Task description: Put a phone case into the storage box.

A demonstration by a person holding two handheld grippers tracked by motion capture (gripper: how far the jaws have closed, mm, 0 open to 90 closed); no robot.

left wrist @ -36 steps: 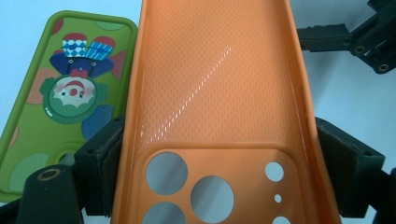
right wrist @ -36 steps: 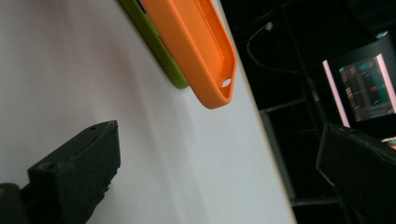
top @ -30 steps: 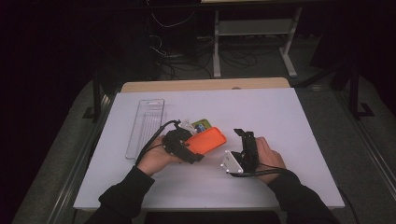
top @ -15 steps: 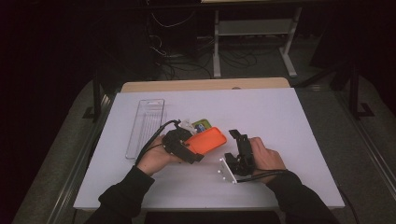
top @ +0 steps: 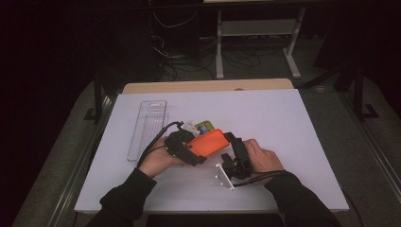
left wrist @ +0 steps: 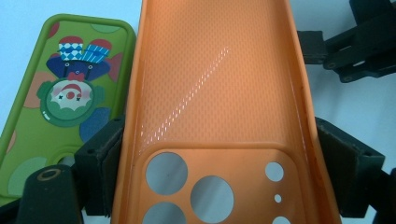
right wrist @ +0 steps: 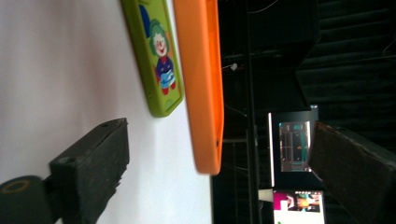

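Flat white rectangular tabletop (top: pixel 283 123), matte, laid over a pale wooden table edge (top: pixel 208 86) showing along its far side. Beyond that, a dark room: tangled black cables (top: pixel 189 52) on the floor and a white metal stand with a low shelf (top: pixel 257 28). Grey floor (top: pixel 373 156) to either side of the table.

On the left part of the tabletop, lying flat with its long side running away from the person: a clear plastic rectangular tray (top: pixel 147 127).

Near the middle, held above the surface: a bright orange soft-plastic phone case (top: pixel 211 142), open side up, camera cut-outs (left wrist: pixel 189 186) toward the left hand. Clamped across its width by the black left gripper (left wrist: pixel 219 163), one pad pressed to each long wall; closed on the case, in the left hand (top: pixel 158 161). Just beyond and beside it, flat on the white surface: a green rubbery phone case printed with a cartoon clown (left wrist: pixel 60 93), partly covered by the orange one in the high view.

Black right gripper (top: pixel 235 150) in the right hand (top: pixel 262 158), turned on its side, spread wide, gripping nothing; free end of the orange case between its two jaws in the right gripper view, touching neither. White plate (top: pixel 224 176) at its near end, close to the tabletop.
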